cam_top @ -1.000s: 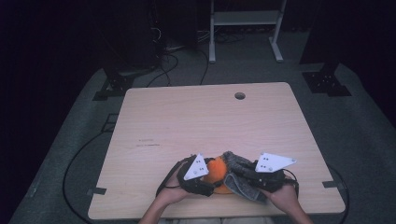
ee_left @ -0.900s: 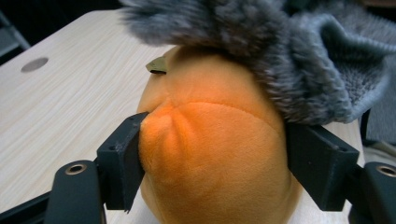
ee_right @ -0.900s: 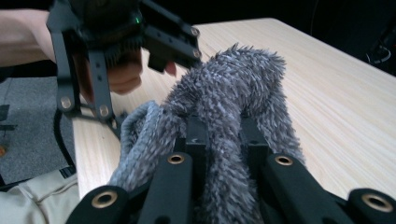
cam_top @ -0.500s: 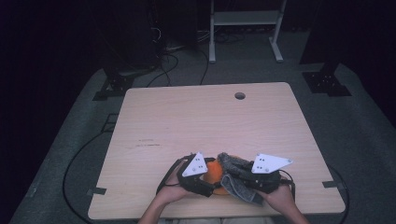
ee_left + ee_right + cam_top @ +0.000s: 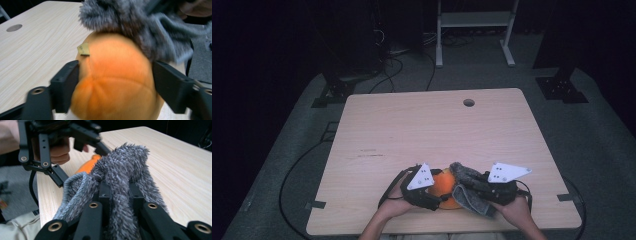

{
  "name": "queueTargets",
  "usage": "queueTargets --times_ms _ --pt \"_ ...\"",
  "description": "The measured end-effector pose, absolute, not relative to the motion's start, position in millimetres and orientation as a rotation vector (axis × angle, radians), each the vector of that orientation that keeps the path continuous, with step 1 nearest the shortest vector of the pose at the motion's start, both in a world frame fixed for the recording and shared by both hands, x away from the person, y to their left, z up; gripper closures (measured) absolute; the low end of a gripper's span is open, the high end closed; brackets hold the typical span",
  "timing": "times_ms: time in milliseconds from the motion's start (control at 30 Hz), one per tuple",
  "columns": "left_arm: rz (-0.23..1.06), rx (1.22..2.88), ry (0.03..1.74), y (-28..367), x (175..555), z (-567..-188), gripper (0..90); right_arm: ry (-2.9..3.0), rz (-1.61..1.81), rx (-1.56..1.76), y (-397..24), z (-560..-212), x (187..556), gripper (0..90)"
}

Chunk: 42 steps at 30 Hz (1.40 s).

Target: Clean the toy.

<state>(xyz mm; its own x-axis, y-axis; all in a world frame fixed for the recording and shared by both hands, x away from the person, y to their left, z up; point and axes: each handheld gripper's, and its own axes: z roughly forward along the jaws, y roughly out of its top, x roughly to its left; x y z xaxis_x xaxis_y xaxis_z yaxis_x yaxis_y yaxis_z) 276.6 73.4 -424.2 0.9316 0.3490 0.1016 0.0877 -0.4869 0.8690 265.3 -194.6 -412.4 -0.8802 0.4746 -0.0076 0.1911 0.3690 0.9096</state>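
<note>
Bare table (image 5: 437, 130) around orange plush (image 5: 443, 186)

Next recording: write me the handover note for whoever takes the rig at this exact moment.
Left gripper: jaws clamped on either side of the orange plush ball, at the near table edge.
Right gripper: shut on a fold of the grey fuzzy cloth.
Cloth lies against the ball's top; ball mostly bare.
Done: both things gripped.
Left, probably: work the cloth over the ball.
</note>
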Motion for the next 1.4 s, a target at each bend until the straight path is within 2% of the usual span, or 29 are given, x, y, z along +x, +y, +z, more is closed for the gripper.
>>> queueTargets --times_ms 133,500,833,967,1133,1300,1400 --pt "0.325 2.074 0.3 79 278 -428 28.4 2.362 1.514 0.69 -212 -422 277 76.6" --pt "0.293 2.063 0.306 89 281 -433 27.6 2.366 1.532 0.676 -215 -420 278 76.6" --pt "0.276 2.049 0.323 91 281 -435 27.6 2.402 1.431 0.817 -230 -440 285 76.5" --pt "0.273 2.044 0.319 91 282 -436 27.1 2.34 1.573 0.784 -225 -427 282 76.6" --pt "0.266 2.03 0.332 92 282 -438 26.7 2.358 1.533 0.749 -215 -429 283 76.5" --pt "0.269 2.036 0.312 90 280 -437 26.7 2.427 1.397 0.857 -232 -442 292 76.5" --pt "0.277 2.042 0.294 88 278 -437 26.6 2.361 1.537 0.86 -238 -432 291 76.5"
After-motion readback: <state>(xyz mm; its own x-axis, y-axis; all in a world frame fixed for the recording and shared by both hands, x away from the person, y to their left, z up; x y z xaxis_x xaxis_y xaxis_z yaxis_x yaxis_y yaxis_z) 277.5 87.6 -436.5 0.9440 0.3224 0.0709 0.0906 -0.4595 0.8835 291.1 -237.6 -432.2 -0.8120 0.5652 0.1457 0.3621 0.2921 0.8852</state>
